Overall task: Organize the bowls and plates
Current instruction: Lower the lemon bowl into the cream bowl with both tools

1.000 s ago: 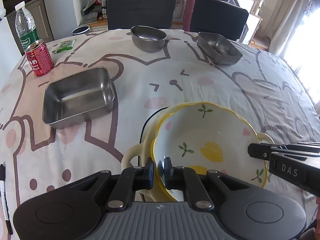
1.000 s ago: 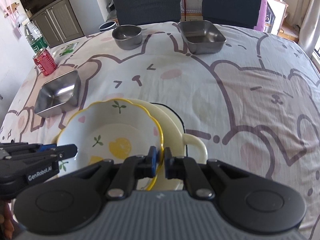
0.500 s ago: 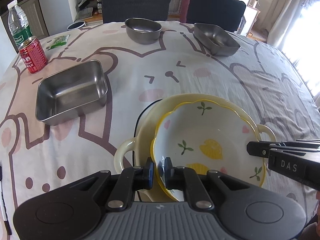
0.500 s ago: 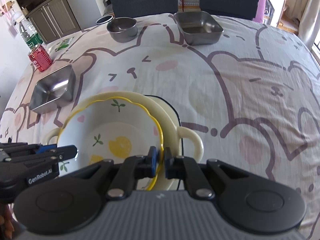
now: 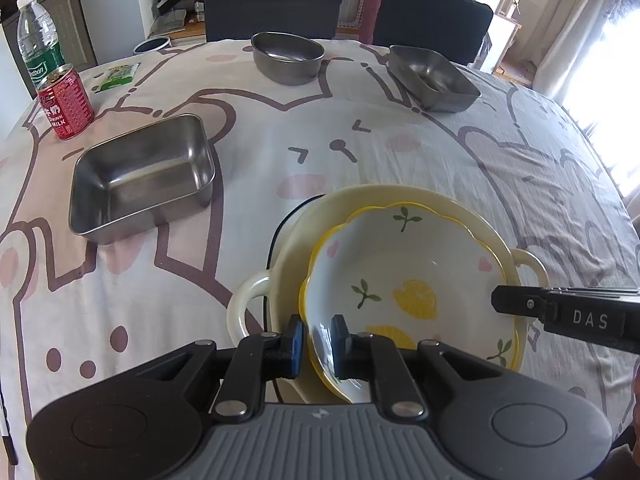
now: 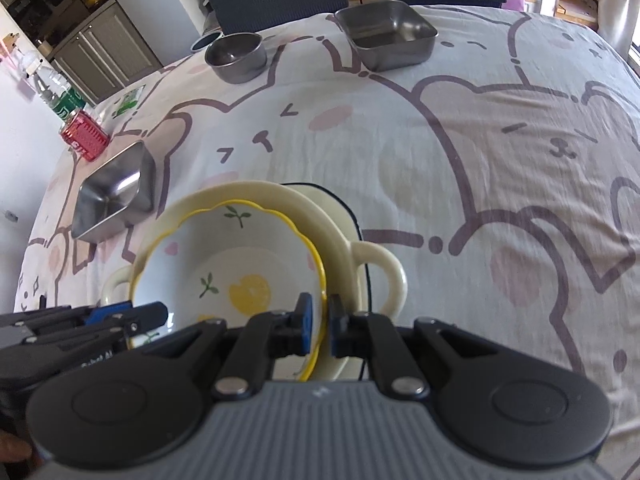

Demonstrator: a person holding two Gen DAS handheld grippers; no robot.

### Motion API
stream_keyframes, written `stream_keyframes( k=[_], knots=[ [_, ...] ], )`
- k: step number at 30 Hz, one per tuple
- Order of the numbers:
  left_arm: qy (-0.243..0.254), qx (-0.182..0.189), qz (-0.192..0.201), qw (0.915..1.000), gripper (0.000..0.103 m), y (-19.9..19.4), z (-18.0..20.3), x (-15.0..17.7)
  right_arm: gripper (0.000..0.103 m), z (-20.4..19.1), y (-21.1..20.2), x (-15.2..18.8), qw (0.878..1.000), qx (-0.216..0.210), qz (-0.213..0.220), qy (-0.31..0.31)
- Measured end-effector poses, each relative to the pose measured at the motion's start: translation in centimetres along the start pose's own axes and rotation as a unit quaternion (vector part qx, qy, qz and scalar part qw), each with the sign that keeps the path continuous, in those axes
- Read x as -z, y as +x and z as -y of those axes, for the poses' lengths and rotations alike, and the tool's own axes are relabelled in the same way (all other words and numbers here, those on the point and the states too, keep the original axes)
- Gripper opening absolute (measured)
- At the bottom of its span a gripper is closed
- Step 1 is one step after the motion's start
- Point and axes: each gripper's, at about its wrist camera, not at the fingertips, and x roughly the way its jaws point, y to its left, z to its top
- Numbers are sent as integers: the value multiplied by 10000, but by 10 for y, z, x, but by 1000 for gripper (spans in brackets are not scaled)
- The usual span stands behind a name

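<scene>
A white scalloped bowl with a yellow rim and lemon print (image 5: 404, 280) (image 6: 236, 264) sits inside a larger cream two-handled dish (image 5: 384, 200) (image 6: 340, 240), which rests on a dark-rimmed plate. My left gripper (image 5: 317, 340) straddles the lemon bowl's near-left rim with its jaws slightly apart. My right gripper (image 6: 319, 326) straddles the bowl's right rim, its jaws also slightly parted. Each gripper shows at the edge of the other's view.
A rectangular steel tray (image 5: 144, 178) lies to the left. A round steel bowl (image 5: 287, 57) and a square steel tray (image 5: 434, 78) stand at the far side. A red can (image 5: 65, 101) and a water bottle (image 5: 39, 46) stand at the far left. Chairs stand behind the table.
The lemon bowl has come down into the cream dish. Both grippers' jaws have loosened from the rim and now show a small gap.
</scene>
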Motion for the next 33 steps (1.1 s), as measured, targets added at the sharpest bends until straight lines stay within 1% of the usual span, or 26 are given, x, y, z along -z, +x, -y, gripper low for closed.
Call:
stream_keyframes(
  k=[11, 19, 21, 24, 30, 32, 33],
  knots=[
    [-90, 33, 44, 9999, 15, -2, -4, -1, 11, 2, -3, 1, 9999, -78, 78, 31],
    [-101, 61, 75, 9999, 15, -4, -5, -2, 12, 0, -5, 1, 9999, -51, 109, -29],
    [-98, 74, 84, 9999, 15, -5, -6, -1, 14, 0, -5, 1, 9999, -60, 103, -38],
    [-68, 75, 96, 9999, 16, -6, -5, -1, 22, -2, -5, 2, 9998, -110, 113, -98],
    [-114, 142, 199, 9996, 16, -11, -8, -1, 23, -2, -10, 3, 9998, -129, 154, -92],
    [-158, 174, 240, 9994, 18, -13, -9, -1, 24, 0, -13, 3, 9997, -158, 194, -69],
    [-167, 190, 251, 9994, 18, -14, -10, -1, 24, 0, -14, 3, 9996, -168, 206, -63]
  ],
)
